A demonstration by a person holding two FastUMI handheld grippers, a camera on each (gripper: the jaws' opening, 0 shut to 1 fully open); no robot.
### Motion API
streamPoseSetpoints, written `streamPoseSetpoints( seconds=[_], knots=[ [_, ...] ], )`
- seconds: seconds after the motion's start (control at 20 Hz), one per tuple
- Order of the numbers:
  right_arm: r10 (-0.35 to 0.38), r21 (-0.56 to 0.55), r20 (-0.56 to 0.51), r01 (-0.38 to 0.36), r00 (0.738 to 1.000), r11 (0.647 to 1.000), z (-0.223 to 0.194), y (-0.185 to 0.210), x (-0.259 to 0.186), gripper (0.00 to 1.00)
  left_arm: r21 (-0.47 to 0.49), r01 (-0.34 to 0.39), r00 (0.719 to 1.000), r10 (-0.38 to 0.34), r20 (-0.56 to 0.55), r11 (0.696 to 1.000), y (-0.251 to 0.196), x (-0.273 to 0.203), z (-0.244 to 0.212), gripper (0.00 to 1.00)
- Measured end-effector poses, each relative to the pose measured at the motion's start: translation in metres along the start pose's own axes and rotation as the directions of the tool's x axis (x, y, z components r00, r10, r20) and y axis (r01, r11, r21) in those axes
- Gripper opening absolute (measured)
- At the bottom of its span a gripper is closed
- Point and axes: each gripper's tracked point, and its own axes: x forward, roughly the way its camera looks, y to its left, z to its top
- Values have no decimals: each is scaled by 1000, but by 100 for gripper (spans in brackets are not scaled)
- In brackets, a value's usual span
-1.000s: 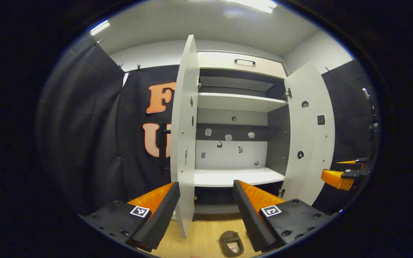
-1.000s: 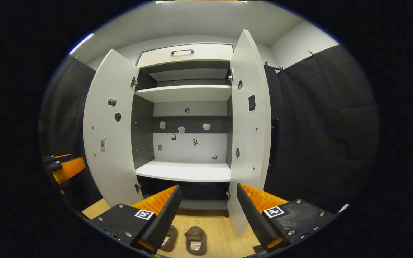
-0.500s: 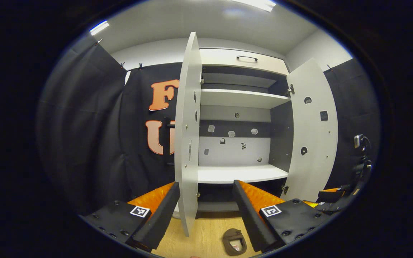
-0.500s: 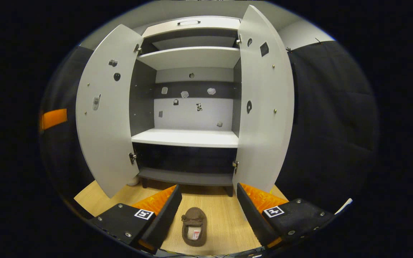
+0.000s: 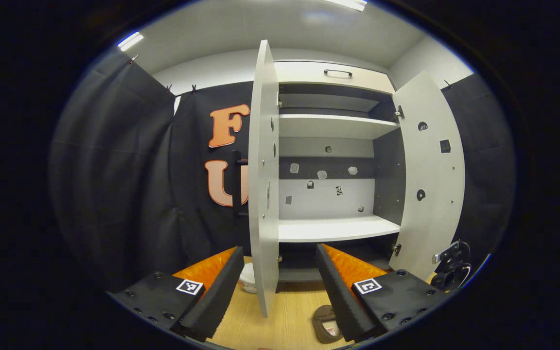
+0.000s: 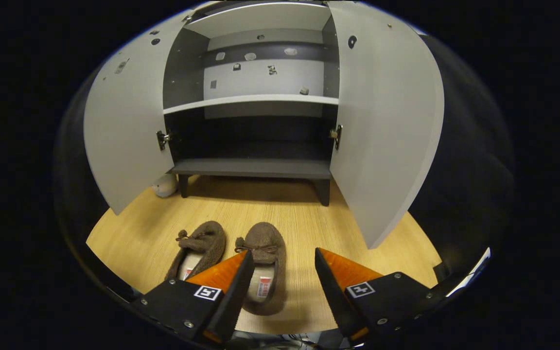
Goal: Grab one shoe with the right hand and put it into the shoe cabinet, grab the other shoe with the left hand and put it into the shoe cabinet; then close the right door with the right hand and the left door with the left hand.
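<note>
Two brown slippers lie side by side on the wooden floor in front of the cabinet, the left shoe [image 6: 198,247] and the right shoe [image 6: 264,256]. My right gripper [image 6: 282,284] is open and tipped down over the right shoe, which sits between and beyond its fingers. The shoe cabinet [image 6: 255,167] stands with its left door [image 6: 124,121] and right door [image 6: 387,126] swung wide. My left gripper [image 5: 280,287] is open and empty, facing the left door's edge [image 5: 263,194]. One shoe [image 5: 326,324] peeks out low beside its right finger.
The cabinet has a white middle shelf [image 5: 333,228], an upper shelf [image 5: 333,126] and a dark bottom shelf on short legs. A small white object [image 6: 165,185] lies by the cabinet's left leg. Black cloth walls close in on both sides.
The right gripper has tipped down toward the floor, bringing both shoes into view between its fingers. The left gripper's view has shifted slightly; both grippers stay open.
</note>
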Motion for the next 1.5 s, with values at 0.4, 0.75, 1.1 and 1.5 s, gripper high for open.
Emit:
streamPoseSetpoints(
  seconds=[0.4,0.75,1.1,1.5],
  knots=[
    [-7,39,-165,13,986,999,-62,2,57,48,2,-22,999,22,-41,1000,12,1,-20,96],
    [-26,81,-210,44,977,996,-68,4,66,5,9,-34,998,34,-61,999,21,2,-29,96],
    [-19,116,-160,38,987,992,-21,13,31,2,-3,-19,998,19,-65,1000,15,12,-38,97],
    [32,98,9,-33,999,995,98,31,-24,2,-4,15,998,-15,-61,1000,0,20,-42,97]
  ],
)
